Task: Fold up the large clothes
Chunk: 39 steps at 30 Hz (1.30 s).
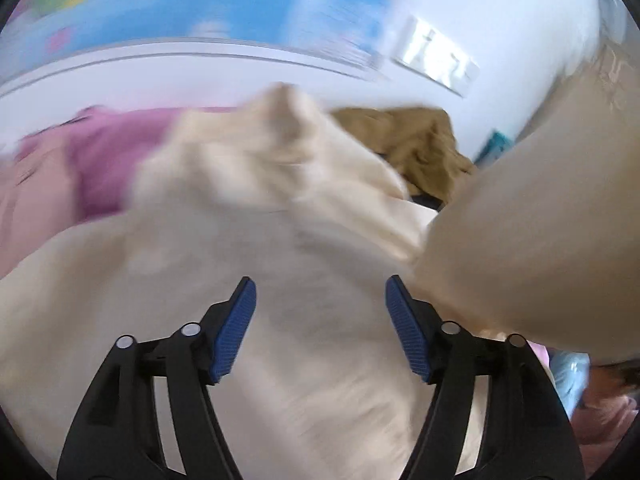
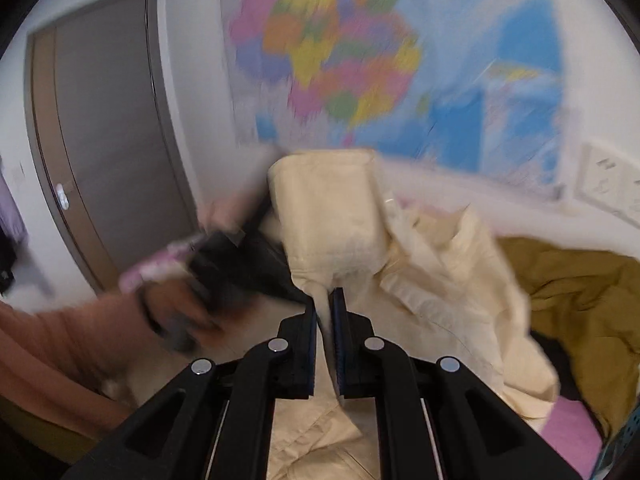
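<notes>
Tools mid-fold on a cream garment, one gaping, one clamped.

Left wrist view: left tool [image 1: 320,320] spread wide with nothing between the blue pads, hovering over the cream garment [image 1: 248,264] lying broad below; pink clothing [image 1: 100,160] and an olive-brown garment [image 1: 420,148] heaped further back. Right wrist view: right tool [image 2: 325,312] pinched nearly closed on a thin edge of the cream garment [image 2: 336,216], lifted and draped in loose folds, olive-brown garment [image 2: 580,300] just beside it; a hand [image 2: 180,320] with the other tool at left, blurred. Judged early: cloth bunched, no neat fold visible, other pieces not yet folded.
</notes>
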Motion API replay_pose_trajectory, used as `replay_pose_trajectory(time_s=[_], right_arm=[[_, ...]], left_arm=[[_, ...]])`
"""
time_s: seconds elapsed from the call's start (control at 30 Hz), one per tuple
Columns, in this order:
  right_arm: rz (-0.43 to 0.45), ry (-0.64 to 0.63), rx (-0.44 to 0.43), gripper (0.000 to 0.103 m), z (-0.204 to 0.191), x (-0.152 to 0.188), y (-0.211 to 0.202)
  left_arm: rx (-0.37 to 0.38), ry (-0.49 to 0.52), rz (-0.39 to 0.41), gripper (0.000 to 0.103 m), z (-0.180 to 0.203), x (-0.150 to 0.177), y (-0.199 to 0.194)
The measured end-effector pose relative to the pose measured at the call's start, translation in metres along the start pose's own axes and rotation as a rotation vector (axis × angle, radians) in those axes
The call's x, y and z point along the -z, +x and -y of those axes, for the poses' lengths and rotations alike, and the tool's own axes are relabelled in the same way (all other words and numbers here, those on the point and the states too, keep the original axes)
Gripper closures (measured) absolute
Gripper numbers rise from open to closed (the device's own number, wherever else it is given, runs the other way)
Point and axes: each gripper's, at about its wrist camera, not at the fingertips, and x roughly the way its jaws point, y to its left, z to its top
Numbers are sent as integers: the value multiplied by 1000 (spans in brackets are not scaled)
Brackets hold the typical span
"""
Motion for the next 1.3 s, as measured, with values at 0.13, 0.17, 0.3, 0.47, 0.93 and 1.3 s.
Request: replay_pose_trajectory(time_s=[0.13, 0.17, 0.3, 0.47, 0.93, 1.3], right_arm=[[-136, -47, 6, 95, -17, 18, 72], [-168, -49, 5, 95, -19, 23, 86], [-313, -40, -13, 70, -26, 43, 119], [-251, 0, -92, 33, -18, 35, 70], [-260, 613, 236, 22, 210, 108, 2], [-149, 530, 290, 94, 228, 93, -14]], left_arm=[[-92, -87, 3, 34, -56, 30, -30], [-96, -116, -3, 34, -66, 37, -29], [-40, -220, -8, 34, -99, 57, -47], [21, -135, -15, 19, -74, 58, -50], [66, 0, -246, 70, -33, 62, 29], [80, 42, -212, 98, -23, 71, 4]])
